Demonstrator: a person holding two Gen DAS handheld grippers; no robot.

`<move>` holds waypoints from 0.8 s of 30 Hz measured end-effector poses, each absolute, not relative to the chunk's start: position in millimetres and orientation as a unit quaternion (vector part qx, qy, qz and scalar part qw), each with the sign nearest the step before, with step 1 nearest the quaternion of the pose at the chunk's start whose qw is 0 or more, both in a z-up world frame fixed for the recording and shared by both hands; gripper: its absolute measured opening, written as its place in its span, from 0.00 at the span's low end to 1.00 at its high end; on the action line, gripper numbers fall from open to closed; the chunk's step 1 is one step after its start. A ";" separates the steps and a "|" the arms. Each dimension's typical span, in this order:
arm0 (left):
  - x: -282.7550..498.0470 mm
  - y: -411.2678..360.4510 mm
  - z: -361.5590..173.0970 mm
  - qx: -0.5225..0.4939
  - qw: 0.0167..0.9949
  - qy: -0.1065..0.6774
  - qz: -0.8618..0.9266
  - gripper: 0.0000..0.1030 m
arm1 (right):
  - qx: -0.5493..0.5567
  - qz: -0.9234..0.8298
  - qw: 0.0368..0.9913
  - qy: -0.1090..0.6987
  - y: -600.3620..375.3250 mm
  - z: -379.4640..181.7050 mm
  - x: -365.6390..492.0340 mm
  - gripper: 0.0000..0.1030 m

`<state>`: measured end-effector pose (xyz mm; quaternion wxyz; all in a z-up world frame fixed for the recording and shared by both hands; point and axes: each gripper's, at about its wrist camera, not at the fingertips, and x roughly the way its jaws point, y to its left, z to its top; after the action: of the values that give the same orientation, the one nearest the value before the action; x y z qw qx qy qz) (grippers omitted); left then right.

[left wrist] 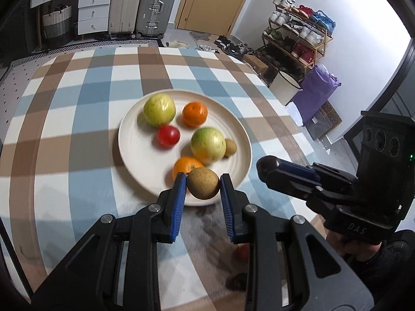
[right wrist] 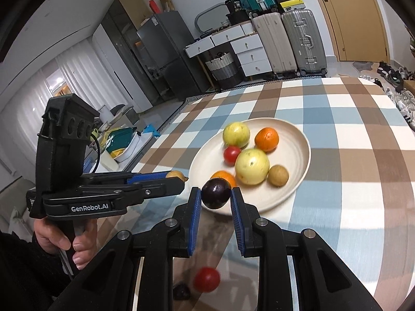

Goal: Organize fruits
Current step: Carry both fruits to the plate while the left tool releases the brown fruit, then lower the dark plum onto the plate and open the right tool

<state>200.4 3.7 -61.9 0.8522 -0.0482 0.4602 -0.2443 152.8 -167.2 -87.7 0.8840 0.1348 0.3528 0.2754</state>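
Note:
A cream plate [left wrist: 135, 140] [right wrist: 301, 145] on the checked tablecloth holds two yellow-green apples [left wrist: 159, 110] [left wrist: 207, 143], two oranges [left wrist: 195, 114] [left wrist: 185, 165], a red tomato [left wrist: 168, 136] and a small kiwi [left wrist: 230, 147]. My left gripper [left wrist: 203, 185] is shut on a brown kiwi [left wrist: 203, 186] above the plate's near rim. My right gripper [right wrist: 215, 194] is shut on a dark purple plum [right wrist: 215, 193] just above the plate's near edge. A red tomato [right wrist: 206, 279] and a dark fruit [right wrist: 181, 291] lie on the cloth beneath the grippers.
The right gripper's body [left wrist: 337, 194] sits close at the right of the left one. The table's far edge meets suitcases [left wrist: 142, 5], drawers [left wrist: 93, 13] and a shoe rack [left wrist: 298, 33]. The left table edge [right wrist: 166, 127] drops to floor clutter.

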 end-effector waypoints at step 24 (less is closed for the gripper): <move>303.2 -37.9 -79.1 -0.022 0.841 0.480 -0.249 0.23 | 0.168 0.240 0.879 0.376 -197.3 -103.5 247.8 0.23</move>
<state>303.2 -37.9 -79.1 0.8408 -0.0222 0.4801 -0.2491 247.8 -197.3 -103.5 0.8790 0.1679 0.3764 0.2396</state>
